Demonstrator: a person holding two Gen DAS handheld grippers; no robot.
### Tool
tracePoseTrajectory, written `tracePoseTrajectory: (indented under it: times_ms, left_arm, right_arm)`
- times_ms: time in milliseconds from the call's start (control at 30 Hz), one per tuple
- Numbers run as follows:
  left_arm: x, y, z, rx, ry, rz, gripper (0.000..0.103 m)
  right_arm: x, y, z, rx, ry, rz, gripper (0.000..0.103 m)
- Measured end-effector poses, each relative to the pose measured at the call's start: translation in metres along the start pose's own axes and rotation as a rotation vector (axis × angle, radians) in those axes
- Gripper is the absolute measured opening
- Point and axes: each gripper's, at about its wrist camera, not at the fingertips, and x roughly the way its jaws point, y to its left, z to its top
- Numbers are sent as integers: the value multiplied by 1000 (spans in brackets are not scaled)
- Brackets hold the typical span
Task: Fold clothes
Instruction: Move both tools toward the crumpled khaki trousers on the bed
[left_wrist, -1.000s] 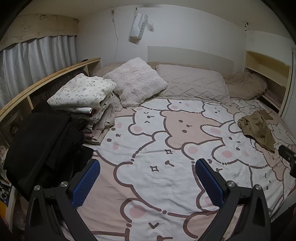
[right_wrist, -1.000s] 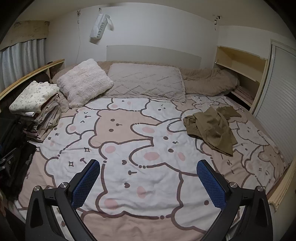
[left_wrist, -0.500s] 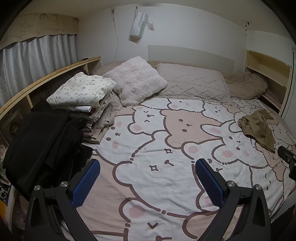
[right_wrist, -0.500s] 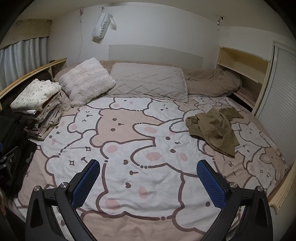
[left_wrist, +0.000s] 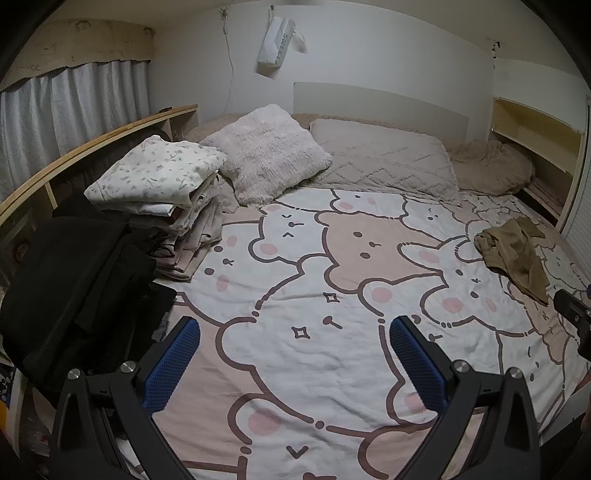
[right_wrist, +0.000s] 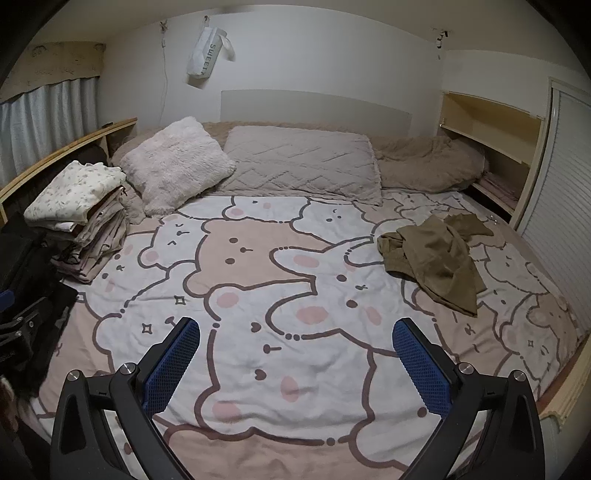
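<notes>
Olive-brown garment (right_wrist: 436, 264), crumpled and unfolded, at about 2 o'clock on the bear-print bed cover (right_wrist: 295, 295), well apart from everything else. Folded stack of clothes (right_wrist: 79, 218) at 10 o'clock, floral piece on top, just beside a fluffy pillow (right_wrist: 177, 164); dark pile (left_wrist: 74, 288) nearer, at 9 o'clock.

Left gripper (left_wrist: 295, 334) and right gripper (right_wrist: 295, 334) both spread wide over the middle of the bed, holding nothing, well short of the garment.

Risks from here, judged only: pinching bed cover along with the bunched cloth, dragging the print askew; catching a single layer of the heap, leaving sleeves or legs twisted; a soft mattress giving under the press, so creases wander and the fold comes out lopsided.
</notes>
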Motion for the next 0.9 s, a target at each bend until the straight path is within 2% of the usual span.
tracePoseTrajectory:
  times_ms: [300,400,667,900]
  left_arm:
    - [17,-11,1,24,19,4,103]
    - [24,-13,4,32,30,3,103]
    - [46,-15,11,26,45,9,103]
    - [66,-16,16,16,56,14,103]
  right_arm:
    - [21,-9,-1,3,37,10,103]
    - [29,-13,0,2,60,-12,103]
    - [45,-31,13,-115,87,-34,103]
    - [82,-57,22,-180,129,-52,103]
